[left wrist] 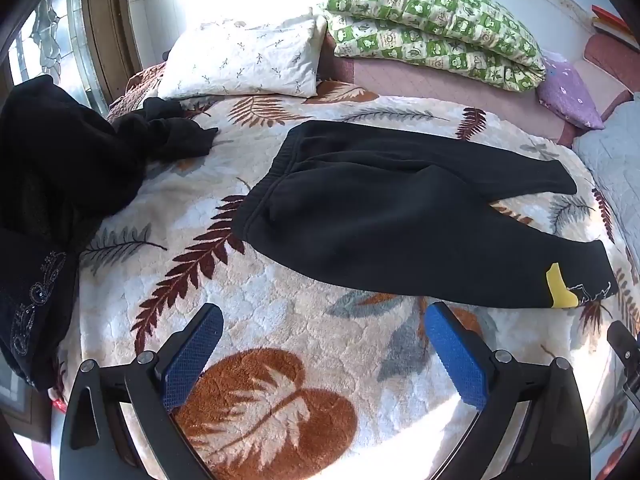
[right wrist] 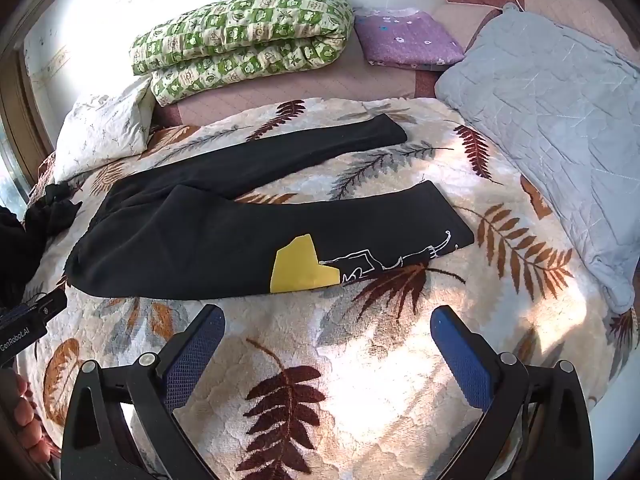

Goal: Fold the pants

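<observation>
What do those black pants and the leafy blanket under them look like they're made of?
The black pants look like thick, matte fleece or sweatshirt knit: soft, rounded folds and a ribbed waistband, with a smooth yellow patch that seems printed. The leafy blanket looks like plush, embossed fleece with a fuzzy pile, probably synthetic.

Dark clothes pile [left wrist: 52, 184] cut off at left edge, grey quilt [right wrist: 560, 128] cropped right, maybe books [left wrist: 612, 24] top-right corner.

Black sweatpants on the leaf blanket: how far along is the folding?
Done: the black sweatpants lie spread flat on the leaf-print blanket, legs apart, unfolded. In hand: nothing; the left gripper and right gripper hover short of them, jaws open and empty. Left: every fold, starting with bringing one leg onto the other.
</observation>
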